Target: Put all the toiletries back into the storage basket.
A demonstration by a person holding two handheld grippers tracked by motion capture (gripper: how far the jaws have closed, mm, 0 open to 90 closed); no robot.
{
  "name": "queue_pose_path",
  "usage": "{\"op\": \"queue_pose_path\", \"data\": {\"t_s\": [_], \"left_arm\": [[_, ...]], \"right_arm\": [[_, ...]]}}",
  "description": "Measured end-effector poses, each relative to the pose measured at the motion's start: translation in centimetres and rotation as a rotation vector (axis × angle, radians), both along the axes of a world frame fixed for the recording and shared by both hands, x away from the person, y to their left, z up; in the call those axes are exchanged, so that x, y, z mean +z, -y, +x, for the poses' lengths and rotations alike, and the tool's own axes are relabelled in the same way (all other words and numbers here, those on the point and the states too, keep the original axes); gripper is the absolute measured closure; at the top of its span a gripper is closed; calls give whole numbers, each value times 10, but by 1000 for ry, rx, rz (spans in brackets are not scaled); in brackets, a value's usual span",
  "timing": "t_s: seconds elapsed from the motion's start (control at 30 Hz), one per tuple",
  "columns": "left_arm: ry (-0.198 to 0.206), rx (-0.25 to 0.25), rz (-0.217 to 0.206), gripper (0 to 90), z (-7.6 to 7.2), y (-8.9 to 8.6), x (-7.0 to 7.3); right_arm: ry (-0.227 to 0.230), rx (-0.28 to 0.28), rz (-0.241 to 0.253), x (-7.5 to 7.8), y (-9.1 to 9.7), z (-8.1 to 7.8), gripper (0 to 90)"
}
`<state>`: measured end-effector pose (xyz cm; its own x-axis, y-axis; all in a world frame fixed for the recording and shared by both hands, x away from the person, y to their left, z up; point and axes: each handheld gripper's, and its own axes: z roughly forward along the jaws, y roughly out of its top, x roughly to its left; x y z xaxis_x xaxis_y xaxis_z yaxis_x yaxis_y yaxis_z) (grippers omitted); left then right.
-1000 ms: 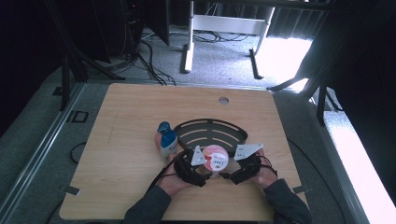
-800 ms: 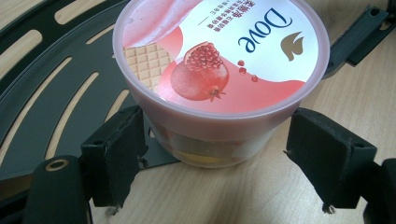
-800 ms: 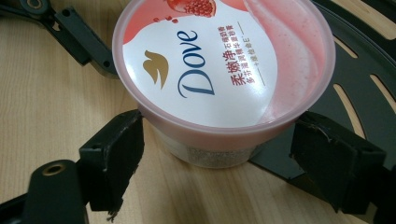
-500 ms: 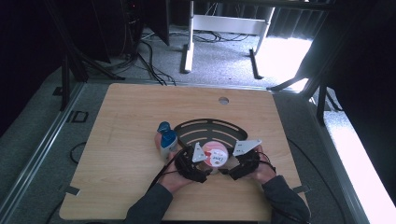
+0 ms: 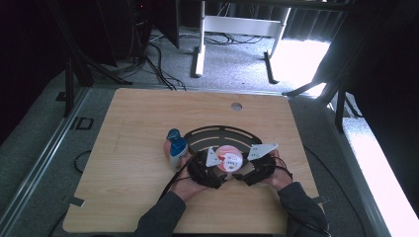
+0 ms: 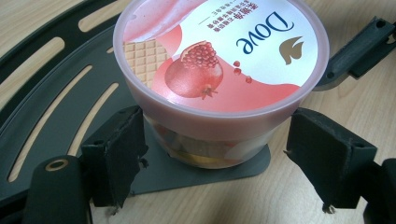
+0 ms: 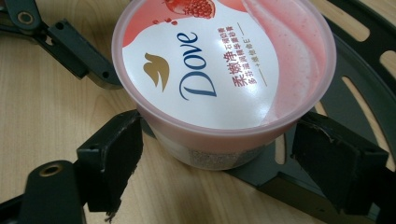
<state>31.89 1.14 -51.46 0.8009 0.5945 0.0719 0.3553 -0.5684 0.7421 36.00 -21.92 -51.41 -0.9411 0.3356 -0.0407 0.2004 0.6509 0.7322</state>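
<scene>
A pink Dove tub (image 5: 230, 159) with a pomegranate lid stands on the near end of a black slotted rack (image 5: 217, 133). My left gripper (image 5: 210, 170) comes at it from the near left and is open. Its pads (image 6: 116, 156) flank the tub (image 6: 219, 70) low on its sides, with small gaps. My right gripper (image 5: 256, 170) comes from the near right, also open. Its pads (image 7: 112, 158) stand wider apart around the tub (image 7: 224, 70). One jaw of the other gripper shows beyond the tub in each gripper view.
A blue-capped bottle (image 5: 175, 146) stands just left of the rack, close to my left hand. A round cable hole (image 5: 236, 106) sits near the far edge of the wooden table (image 5: 123, 148). Bare wood lies to the left and far side.
Both grippers have edged a little farther onto the table, toward the rack, and the tub now sits slightly farther from the near edge. The bottle and rack have not moved.
</scene>
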Motion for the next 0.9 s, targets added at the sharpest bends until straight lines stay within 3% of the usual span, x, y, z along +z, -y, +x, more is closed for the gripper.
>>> {"op": "queue_pose_path", "data": {"t_s": [0.23,0.9], "left_arm": [[5,15,19,201,4,5,2],[-4,54,-12,202,18,13,0]], "right_arm": [[-4,-5,-3,1,1,4,163],[-26,-35,-10,2,5,21,163]]}}
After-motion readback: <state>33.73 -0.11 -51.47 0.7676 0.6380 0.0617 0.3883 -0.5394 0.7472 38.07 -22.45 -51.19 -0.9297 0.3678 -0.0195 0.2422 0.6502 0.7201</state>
